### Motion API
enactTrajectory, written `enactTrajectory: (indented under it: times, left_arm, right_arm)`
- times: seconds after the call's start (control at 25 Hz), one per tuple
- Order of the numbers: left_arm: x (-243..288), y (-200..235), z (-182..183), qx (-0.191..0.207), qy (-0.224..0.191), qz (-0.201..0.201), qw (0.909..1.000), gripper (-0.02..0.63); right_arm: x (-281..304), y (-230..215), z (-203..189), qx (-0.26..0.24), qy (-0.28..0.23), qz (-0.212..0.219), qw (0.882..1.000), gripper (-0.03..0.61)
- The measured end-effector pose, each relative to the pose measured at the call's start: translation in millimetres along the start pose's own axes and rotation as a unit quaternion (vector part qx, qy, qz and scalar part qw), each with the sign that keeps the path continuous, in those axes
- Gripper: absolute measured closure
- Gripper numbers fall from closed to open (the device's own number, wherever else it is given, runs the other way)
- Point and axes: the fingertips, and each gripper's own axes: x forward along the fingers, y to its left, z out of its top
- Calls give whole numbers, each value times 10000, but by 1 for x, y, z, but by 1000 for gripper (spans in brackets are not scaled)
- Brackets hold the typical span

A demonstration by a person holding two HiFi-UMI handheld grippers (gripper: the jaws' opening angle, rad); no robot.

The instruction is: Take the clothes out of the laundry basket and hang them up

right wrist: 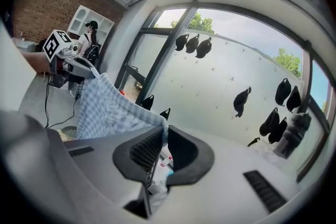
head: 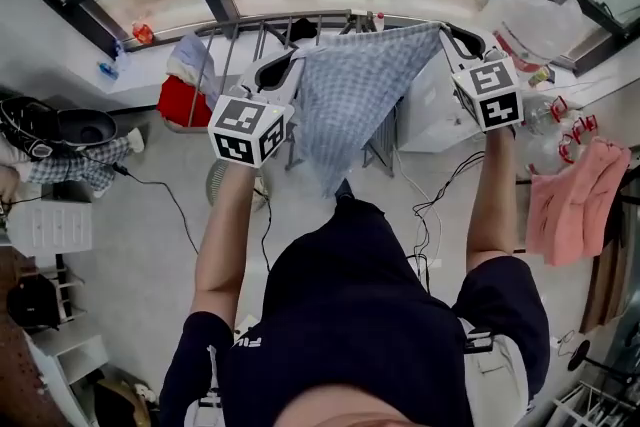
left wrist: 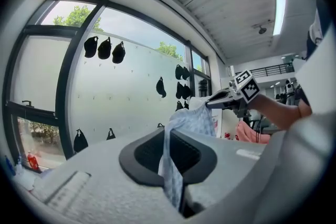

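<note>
Dark shirt (head: 350,315) fills 6 o'clock; up at 12, left claw (head: 288,63) and right claw (head: 450,35) each clamp tight on a corner of the checked cloth (head: 355,100), spreading it flat by the drying rack (head: 262,27), presumably so it drapes neatly.

The checked cloth (head: 355,100) hides the middle of the drying rack (head: 262,25) (bars show beside it).

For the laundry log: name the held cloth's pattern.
Blue-and-white check cloth, clearest in the head view.
</note>
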Motion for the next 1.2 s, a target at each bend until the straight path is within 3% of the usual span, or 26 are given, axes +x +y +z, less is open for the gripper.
enactTrajectory:
  times: [0.32,0.68,0.96,1.2]
  left_arm:
    - [119,84,-9,-393,420,296,9979,584]
    - [231,168,-59,-826,1109,692,9880,584]
    - [296,215,-118,-941,1775,814,9762,584]
    - [329,239,-193,-1177,2452,781,9591,584]
  right_arm:
    - [138,-65,-9,40,145,315,9994,545]
    - [283,-103,-49,344,405,767,9956,545]
    - [378,-106,-97,625,752,1141,9886,545]
    - [446,-72,-158,839,1256,1574,9759,545]
